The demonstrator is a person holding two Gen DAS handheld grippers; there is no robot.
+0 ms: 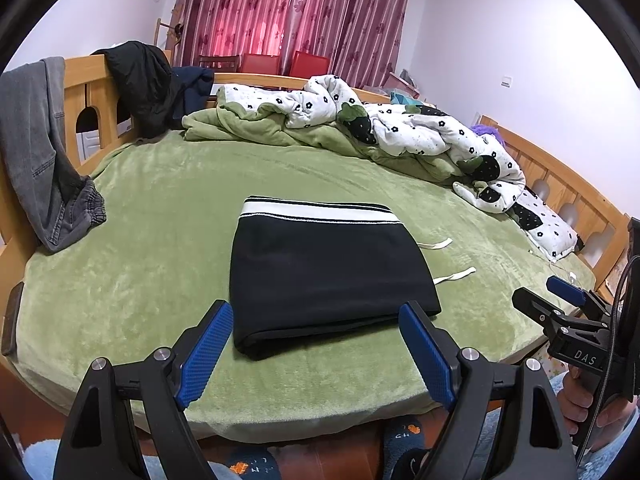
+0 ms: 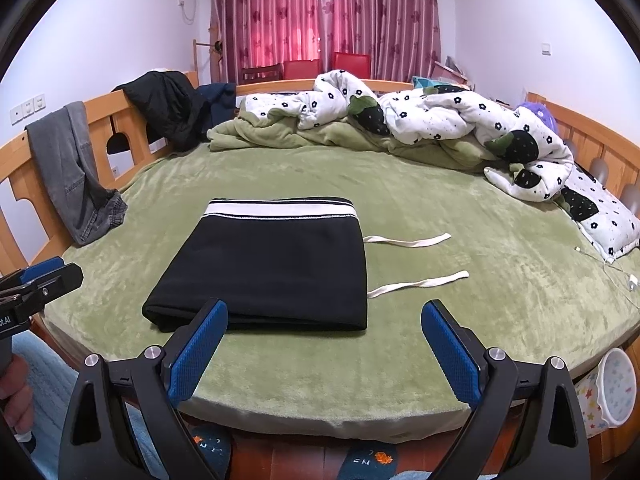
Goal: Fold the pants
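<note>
Green-blanketed bed (image 2: 440, 340) — folded black pants (image 2: 272, 268) near its front edge, rumpled floral quilt (image 2: 440, 120) behind

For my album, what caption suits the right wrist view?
Folded black pants lie on a green bed, drawstrings trailing, before the open right tool.

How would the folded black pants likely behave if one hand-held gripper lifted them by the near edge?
The folded black pants would probably droop and unfold, since they lie as soft stacked layers. The two white drawstrings trail loose and would likely dangle. On the plush green blanket a push would probably bunch them rather than slide them.
</note>
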